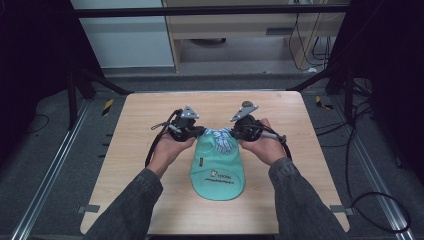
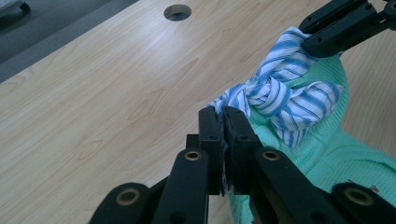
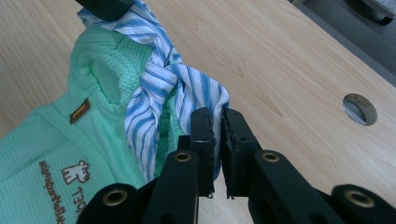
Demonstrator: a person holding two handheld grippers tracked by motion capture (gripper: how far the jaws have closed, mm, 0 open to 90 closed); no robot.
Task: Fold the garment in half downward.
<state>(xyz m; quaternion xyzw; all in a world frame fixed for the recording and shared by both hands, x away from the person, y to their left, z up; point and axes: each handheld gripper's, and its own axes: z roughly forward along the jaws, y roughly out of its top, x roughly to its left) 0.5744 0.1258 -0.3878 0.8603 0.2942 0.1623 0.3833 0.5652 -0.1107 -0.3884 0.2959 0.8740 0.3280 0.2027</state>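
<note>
A mint-green small garment with brown print lies flat in the middle of the wooden table. At its far end is a blue-and-white striped cloth, twisted like a knot. My left gripper is shut on the left end of that striped cloth, the fabric pinched between its black jaws. My right gripper is shut on the right end of the striped cloth, its tips clamping the edge. Each gripper view shows the other gripper, the right one and the left one, holding the opposite end.
A round hole is cut in the tabletop near its far edge. Bare wood surrounds the garment on all sides. Beyond the table are dark frame legs, floor cables and a pale cabinet.
</note>
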